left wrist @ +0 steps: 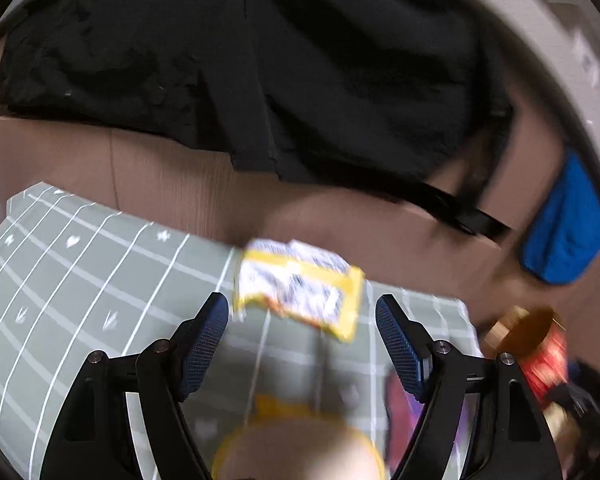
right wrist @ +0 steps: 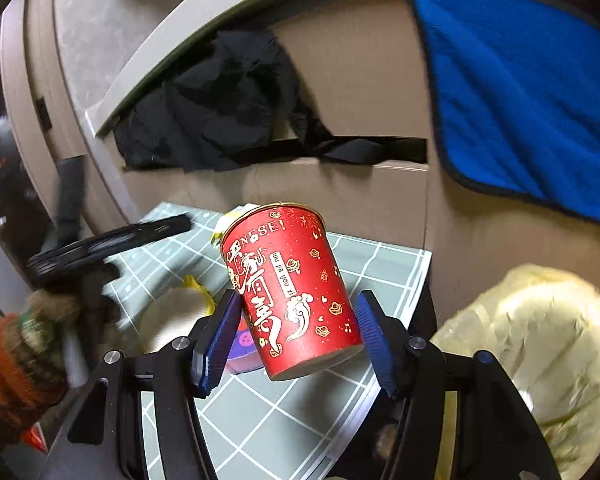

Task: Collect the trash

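Green grid-lined mat (right wrist: 300,408) spread flat on the desk. Behind it a cardboard wall (right wrist: 340,80), black cloth (right wrist: 220,100) draped over its slot, blue towel (right wrist: 520,92) hanging right. Pale yellowish bag (right wrist: 540,360), perhaps plastic, beside the mat.

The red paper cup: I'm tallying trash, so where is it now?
In the right wrist view the red paper cup sits tilted between the right hand-held gripper pads, above the green grid mat.
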`<state>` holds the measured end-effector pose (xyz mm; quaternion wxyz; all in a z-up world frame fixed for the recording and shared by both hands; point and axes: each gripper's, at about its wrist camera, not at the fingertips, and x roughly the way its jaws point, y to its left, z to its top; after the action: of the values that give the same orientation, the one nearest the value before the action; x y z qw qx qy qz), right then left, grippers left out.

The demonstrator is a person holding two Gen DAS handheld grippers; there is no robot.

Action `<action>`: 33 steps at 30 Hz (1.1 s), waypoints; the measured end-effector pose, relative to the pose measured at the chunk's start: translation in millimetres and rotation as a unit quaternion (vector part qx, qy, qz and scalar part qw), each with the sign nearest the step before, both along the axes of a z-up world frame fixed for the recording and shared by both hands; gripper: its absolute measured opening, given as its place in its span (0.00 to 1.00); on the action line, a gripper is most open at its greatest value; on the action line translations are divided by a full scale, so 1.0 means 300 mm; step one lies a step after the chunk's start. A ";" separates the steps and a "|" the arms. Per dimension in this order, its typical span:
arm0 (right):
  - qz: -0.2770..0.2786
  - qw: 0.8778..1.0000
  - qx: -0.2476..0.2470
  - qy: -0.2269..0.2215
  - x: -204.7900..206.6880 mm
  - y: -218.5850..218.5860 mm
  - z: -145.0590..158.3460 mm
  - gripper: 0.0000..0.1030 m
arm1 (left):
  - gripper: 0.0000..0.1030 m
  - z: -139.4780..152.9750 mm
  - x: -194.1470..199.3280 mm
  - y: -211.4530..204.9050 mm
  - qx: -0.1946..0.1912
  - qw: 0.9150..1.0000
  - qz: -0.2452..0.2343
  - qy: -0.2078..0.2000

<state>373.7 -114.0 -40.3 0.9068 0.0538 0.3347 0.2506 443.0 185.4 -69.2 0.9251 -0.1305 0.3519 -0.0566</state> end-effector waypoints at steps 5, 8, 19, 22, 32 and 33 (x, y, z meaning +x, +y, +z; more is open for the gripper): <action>-0.024 0.999 0.032 0.005 -0.003 -0.048 -0.028 0.54 | 0.74 -0.084 0.169 0.029 -0.007 0.998 0.026 0.050; -0.030 0.999 0.039 0.016 0.014 -0.071 -0.053 0.54 | 0.74 -0.126 0.219 0.040 -0.004 0.996 0.046 0.077; -0.026 0.998 0.058 0.029 0.018 -0.069 -0.080 0.54 | 0.37 -0.149 0.233 0.007 0.023 0.992 0.046 0.115; -0.022 0.998 0.056 0.023 -0.002 -0.060 -0.063 0.53 | 0.30 -0.109 0.162 0.003 0.034 0.995 0.040 0.088; 0.002 0.999 0.053 -0.006 -0.063 -0.016 0.017 0.45 | 0.30 0.098 -0.149 0.016 0.061 0.997 0.039 -0.004; 0.004 0.999 0.051 -0.010 -0.067 -0.013 0.020 0.45 | 0.30 0.106 -0.179 0.029 0.058 0.997 0.040 -0.008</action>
<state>353.6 -117.8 -34.4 0.9051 0.0958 0.3131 0.2713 389.4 194.2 -37.3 0.9354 -0.0899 0.3420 -0.0005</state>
